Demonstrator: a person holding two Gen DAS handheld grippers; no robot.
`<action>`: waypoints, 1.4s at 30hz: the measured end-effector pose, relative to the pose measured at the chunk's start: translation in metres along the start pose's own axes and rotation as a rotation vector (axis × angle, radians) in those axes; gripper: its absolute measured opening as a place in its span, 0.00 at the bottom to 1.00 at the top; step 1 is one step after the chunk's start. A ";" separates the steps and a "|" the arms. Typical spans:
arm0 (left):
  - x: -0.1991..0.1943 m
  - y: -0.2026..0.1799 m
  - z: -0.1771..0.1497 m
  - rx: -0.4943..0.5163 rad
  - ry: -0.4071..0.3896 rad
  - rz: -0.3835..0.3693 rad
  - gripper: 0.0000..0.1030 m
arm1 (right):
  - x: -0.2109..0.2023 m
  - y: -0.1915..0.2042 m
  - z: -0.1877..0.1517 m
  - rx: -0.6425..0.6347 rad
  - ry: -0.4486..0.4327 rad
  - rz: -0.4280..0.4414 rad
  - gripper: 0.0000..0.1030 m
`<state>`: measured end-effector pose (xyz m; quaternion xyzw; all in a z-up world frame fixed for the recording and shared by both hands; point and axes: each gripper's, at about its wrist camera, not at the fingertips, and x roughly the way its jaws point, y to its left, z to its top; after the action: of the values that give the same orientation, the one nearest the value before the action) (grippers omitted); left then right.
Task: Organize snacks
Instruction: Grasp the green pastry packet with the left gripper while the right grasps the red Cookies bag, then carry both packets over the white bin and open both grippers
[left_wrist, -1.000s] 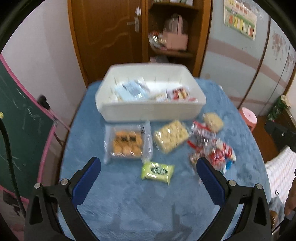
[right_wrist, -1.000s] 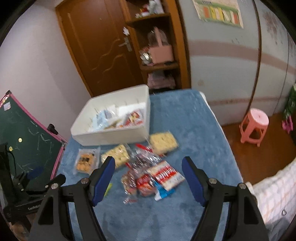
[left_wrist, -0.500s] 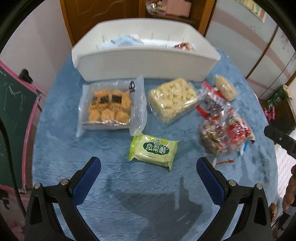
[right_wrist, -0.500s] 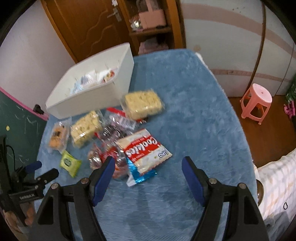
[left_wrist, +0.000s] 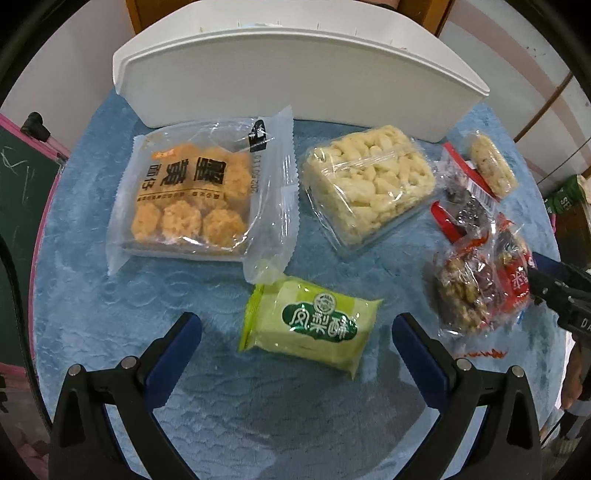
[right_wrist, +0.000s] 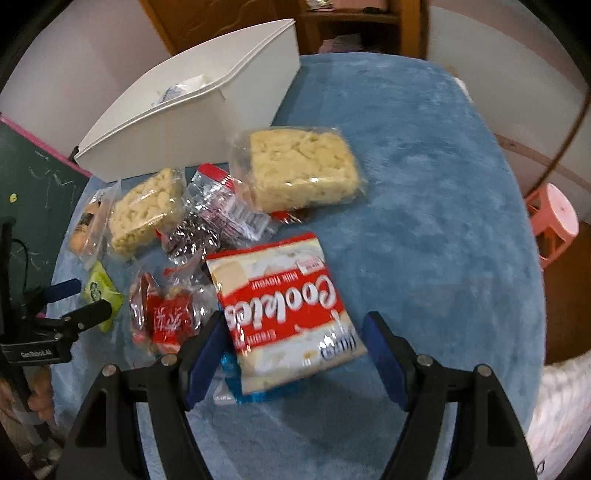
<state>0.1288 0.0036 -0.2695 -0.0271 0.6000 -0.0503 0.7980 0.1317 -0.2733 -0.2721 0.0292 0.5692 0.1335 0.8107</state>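
Dim indoor light, fisheye-warped edges

One white bin (left_wrist: 295, 70), upper frame. Two pale puffed-rice blocks (right_wrist: 299, 166) (right_wrist: 144, 210), one orange pastry tray (left_wrist: 192, 199), one green cake packet (left_wrist: 314, 328), one cookies bag (right_wrist: 280, 310), one pink stool (right_wrist: 554, 221).

Pale green with a dark green label on the small packet (left_wrist: 309, 329); red and white on the cookies bag (right_wrist: 284, 310); plain white for the bin (left_wrist: 295, 70); blue, faintly embossed, across the tablecloth (right_wrist: 424, 192)
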 end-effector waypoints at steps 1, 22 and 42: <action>0.003 0.000 0.001 0.001 0.004 0.002 1.00 | 0.003 -0.001 0.003 0.000 0.007 0.015 0.73; -0.005 -0.036 -0.006 0.113 -0.031 0.068 0.52 | -0.016 -0.011 -0.010 0.117 -0.032 0.040 0.50; -0.090 -0.042 -0.014 0.202 -0.181 0.038 0.52 | -0.095 0.048 -0.019 0.042 -0.188 0.033 0.50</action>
<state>0.0883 -0.0274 -0.1836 0.0605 0.5179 -0.0924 0.8483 0.0749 -0.2532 -0.1824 0.0679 0.4926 0.1318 0.8576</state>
